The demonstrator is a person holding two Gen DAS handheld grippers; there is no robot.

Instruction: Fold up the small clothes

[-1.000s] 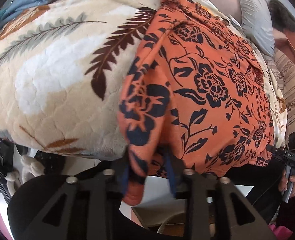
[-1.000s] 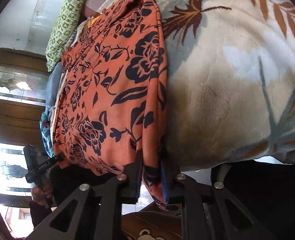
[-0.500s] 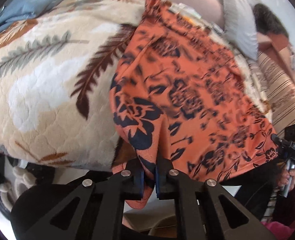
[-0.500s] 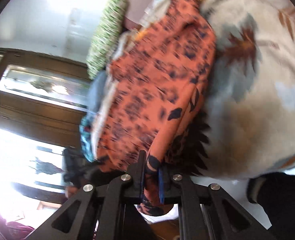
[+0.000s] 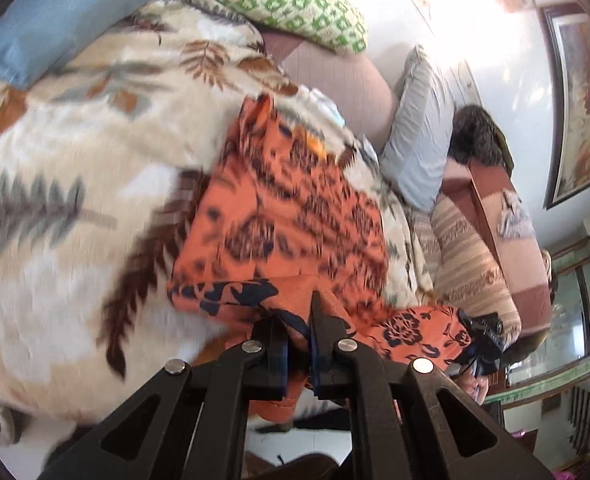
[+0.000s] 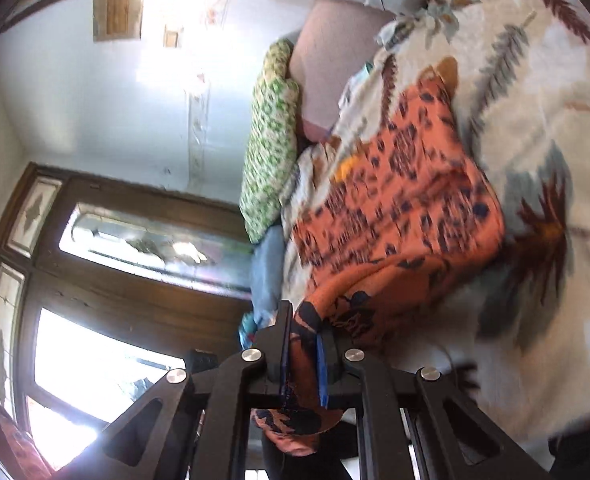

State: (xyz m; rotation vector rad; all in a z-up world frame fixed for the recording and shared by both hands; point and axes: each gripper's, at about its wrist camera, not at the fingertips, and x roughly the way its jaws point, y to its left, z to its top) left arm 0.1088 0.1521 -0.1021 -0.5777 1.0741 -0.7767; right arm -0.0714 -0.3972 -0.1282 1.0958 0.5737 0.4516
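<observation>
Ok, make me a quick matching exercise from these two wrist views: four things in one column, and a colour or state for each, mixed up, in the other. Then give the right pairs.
Things:
1. orange floral garment
2. leaf-print blanket
3. green patterned pillow
4. left gripper

Colour or state:
A. cream with brown and grey leaves, spread under the garment
B. shut on a bunched edge of cloth
C. lies at the far end of the bed, green and white
D. near edge raised off the blanket, pinched at two corners

Pairs: 1-D, 2-A, 3-C, 4-B. The right gripper is clamped on the other corner.
</observation>
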